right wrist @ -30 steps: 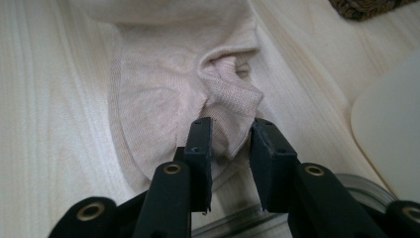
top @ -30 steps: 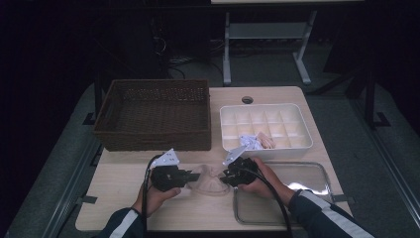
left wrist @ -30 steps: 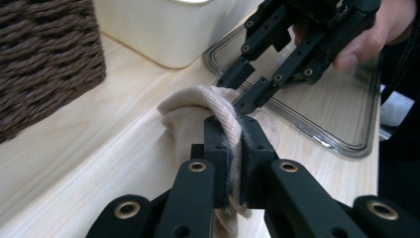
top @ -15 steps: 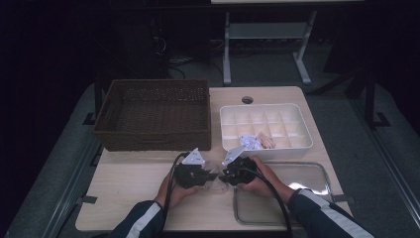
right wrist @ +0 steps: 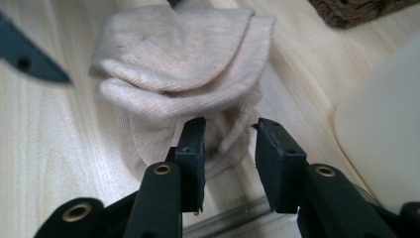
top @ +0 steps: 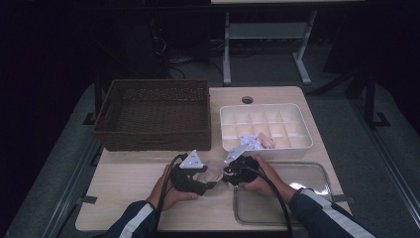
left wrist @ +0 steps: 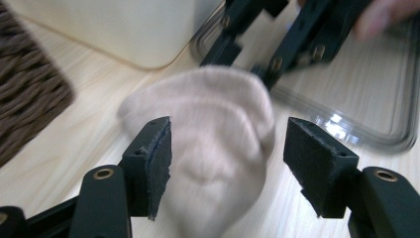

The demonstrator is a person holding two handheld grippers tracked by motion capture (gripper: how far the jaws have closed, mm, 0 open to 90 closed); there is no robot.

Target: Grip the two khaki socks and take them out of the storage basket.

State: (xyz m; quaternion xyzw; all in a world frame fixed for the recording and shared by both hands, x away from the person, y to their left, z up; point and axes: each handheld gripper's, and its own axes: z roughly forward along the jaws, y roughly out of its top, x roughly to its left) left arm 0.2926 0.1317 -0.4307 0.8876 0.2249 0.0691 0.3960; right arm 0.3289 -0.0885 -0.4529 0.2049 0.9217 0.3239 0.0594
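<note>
A beige sock (top: 213, 173) lies folded on the wooden table between my two grippers. My left gripper (top: 210, 180) has just been opening its jaws. In the left gripper view the sock (left wrist: 213, 134) sits between the wide-apart pads of the left gripper (left wrist: 228, 148), which do not press it. My right gripper (top: 224, 175) faces it from the right, and its jaws have also just been opening. In the right gripper view the right gripper (right wrist: 229, 144) has a narrow gap between its pads, and the sock's (right wrist: 183, 54) lower edge hangs loose at the tips.
A brown wicker basket (top: 153, 114) stands at the back left. A white compartment box (top: 267, 106) with some folded socks (top: 255, 143) stands at the back right. A clear plastic tray (top: 307, 173) lies under my right hand near the front edge.
My left hand has moved right, close to the right gripper. The sock that was stretched between the grippers is now bunched on the table. The right hand has stayed put.
</note>
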